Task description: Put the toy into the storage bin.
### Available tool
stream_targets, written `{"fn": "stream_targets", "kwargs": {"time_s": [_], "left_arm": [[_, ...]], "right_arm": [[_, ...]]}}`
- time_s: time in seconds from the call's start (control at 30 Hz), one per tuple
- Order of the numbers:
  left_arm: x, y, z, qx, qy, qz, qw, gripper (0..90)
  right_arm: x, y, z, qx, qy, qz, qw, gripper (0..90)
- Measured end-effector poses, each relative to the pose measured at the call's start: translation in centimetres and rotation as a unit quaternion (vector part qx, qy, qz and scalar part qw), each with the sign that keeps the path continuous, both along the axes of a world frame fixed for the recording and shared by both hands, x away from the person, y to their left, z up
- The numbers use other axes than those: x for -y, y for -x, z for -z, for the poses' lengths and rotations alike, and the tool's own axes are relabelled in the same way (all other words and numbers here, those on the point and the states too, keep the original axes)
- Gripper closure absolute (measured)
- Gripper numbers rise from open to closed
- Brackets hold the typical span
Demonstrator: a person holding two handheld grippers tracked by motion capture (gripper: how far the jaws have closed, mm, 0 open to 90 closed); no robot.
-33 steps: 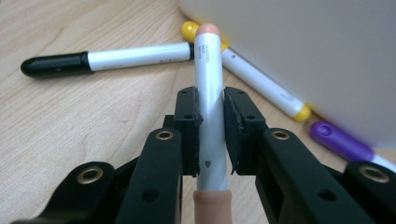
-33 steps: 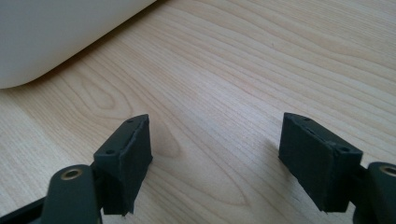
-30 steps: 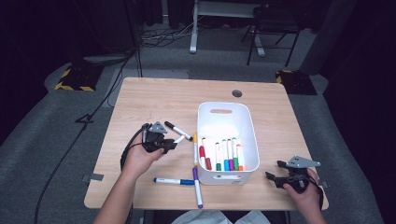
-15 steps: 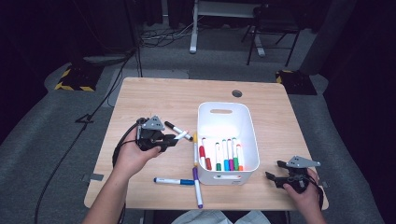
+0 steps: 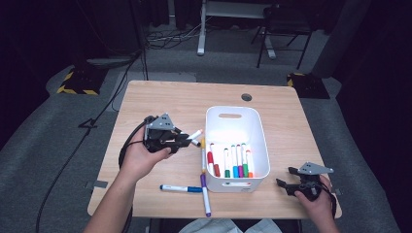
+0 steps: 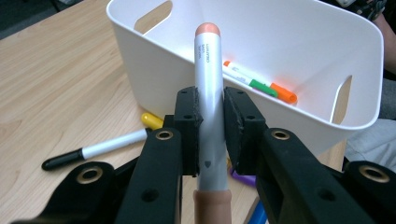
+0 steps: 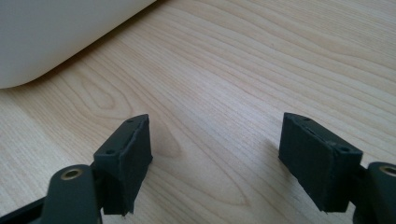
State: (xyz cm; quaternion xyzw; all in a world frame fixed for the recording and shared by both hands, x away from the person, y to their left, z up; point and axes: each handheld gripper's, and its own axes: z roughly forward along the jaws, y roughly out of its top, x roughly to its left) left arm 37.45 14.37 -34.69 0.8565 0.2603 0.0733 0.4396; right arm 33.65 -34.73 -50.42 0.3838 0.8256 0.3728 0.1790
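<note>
My left gripper [image 5: 187, 141] [image 6: 209, 123] is shut on a white marker [image 5: 196, 134] [image 6: 208, 93] with a peach cap, held above the table just left of the white bin [image 5: 236, 185] [image 6: 154, 60]. The marker's tip points toward the bin's near wall. Several coloured markers [image 5: 233, 162] lie inside the bin, an orange and green one [image 6: 259, 86] among them. My right gripper [image 5: 286, 176] [image 7: 215, 158] rests low on the table to the right of the bin, open, with bare wood between its pads.
Loose markers lie on the table by the bin: a black-capped one [image 6: 93, 151], a yellow one [image 5: 203, 150], a blue-capped one [image 5: 180, 188] and a purple one [image 5: 205, 191]. The bin's wall [image 7: 56, 32] stands close ahead of my right gripper. The table's front edge is near both hands.
My left gripper has risen off the table with the marker in its grip. The right gripper has stayed put.
</note>
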Motion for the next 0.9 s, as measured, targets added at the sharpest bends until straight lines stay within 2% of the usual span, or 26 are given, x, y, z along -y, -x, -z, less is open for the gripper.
{"fn": "stream_targets", "kwargs": {"time_s": [0.27,0.5,0.57,0.9], "left_arm": [[2.8,-0.7,-1.4,0.018,0.005,0.024,0.9995,76.1],[5.7,-1.4,-2.4,0.016,0.009,0.057,0.9982,76.2],[6.5,-1.7,-2.7,0.024,-0.004,0.071,0.9972,76.2],[9.3,-2.5,-3.0,0.027,-0.002,0.091,0.9955,76.1]], "right_arm": [[0.0,0.0,0.0,0.000,0.000,0.000,1.0000,25.6],[0.0,0.0,0.0,0.001,0.001,0.000,1.0000,25.6],[0.0,0.0,0.0,0.000,0.000,0.001,1.0000,25.7],[0.0,0.0,0.0,0.001,0.000,0.001,1.0000,25.7]]}}
